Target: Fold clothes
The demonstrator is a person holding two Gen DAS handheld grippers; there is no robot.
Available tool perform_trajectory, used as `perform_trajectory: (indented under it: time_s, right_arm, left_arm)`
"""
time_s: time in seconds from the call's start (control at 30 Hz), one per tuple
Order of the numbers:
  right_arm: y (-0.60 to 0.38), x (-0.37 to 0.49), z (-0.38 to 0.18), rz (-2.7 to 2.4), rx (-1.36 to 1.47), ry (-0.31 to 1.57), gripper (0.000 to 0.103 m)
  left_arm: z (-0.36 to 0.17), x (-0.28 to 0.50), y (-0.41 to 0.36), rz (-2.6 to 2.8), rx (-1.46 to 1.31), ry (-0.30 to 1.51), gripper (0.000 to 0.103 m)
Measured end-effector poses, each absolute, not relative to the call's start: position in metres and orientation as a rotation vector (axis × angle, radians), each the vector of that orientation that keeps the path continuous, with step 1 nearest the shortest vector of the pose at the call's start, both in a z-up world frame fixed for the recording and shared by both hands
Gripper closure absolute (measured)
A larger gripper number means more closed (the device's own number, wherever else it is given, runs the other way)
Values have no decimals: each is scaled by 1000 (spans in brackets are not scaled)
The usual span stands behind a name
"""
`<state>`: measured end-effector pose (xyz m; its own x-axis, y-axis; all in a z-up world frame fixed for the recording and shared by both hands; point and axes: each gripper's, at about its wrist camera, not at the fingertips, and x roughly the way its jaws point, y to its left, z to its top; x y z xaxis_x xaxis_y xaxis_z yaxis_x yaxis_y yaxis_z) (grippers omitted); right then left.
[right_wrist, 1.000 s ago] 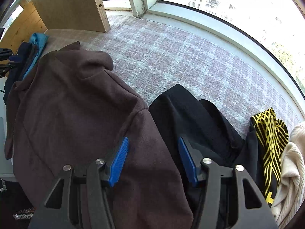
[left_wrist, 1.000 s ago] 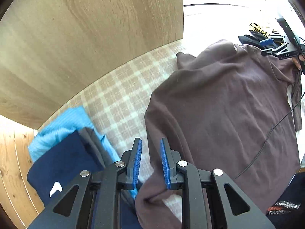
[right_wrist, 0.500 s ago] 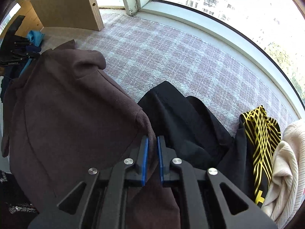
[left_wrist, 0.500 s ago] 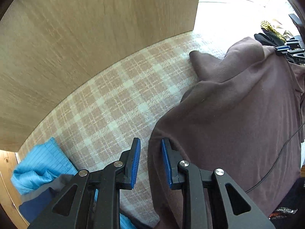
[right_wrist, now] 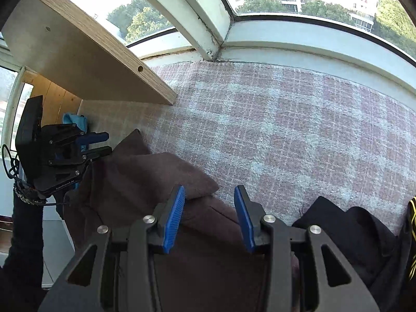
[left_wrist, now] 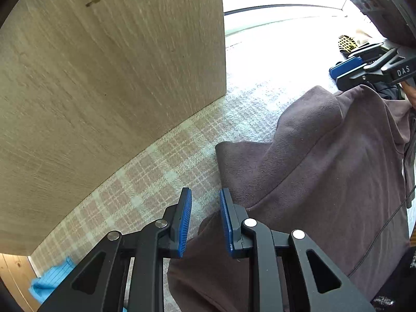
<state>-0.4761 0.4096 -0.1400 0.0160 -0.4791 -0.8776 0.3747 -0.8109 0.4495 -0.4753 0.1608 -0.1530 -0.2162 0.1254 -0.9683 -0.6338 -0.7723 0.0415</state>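
Brown fleece top (left_wrist: 325, 171): lay spread on a plaid-covered window seat (right_wrist: 299, 130), long axis running between the two tongs, one folded corner pointing toward the wooden panel (left_wrist: 104, 78). Matte, soft, creased along one diagonal seam.

Left tongs (left_wrist: 205, 221): narrowly parted, over the top's edge where it met the plaid; no cloth pinched between the blue pads.

Right tongs (right_wrist: 209, 218): jaws opening, the top's folded edge lying between them, not pressed.

Nearby: black garment (right_wrist: 345, 234) just beside the top, yellow-and-black item (right_wrist: 410, 234) beyond it; light blue cloth (left_wrist: 49, 280) by the panel's foot; window frame (right_wrist: 299, 41) behind.
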Motion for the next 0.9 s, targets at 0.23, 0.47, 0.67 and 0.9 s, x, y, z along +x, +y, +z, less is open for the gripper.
perform_trajectory:
  time_s: [0.23, 0.47, 0.67, 0.9]
  right_arm:
    - [385, -477, -146, -1854, 1665, -86, 85]
    - [382, -469, -93, -2115, 1289, 111, 90]
    - [417, -485, -122, -1914, 1594, -66, 76]
    - [402, -491, -152, -1799, 1668, -203, 75]
  left_arm:
    - [-160, -478, 162, 2033, -1571, 616, 80]
    - [-163, -474, 168, 2016, -1560, 629, 81]
    - [-162, -485, 161, 2025, -1577, 511, 80]
    - [-164, -499, 174, 2035, -1580, 465, 78]
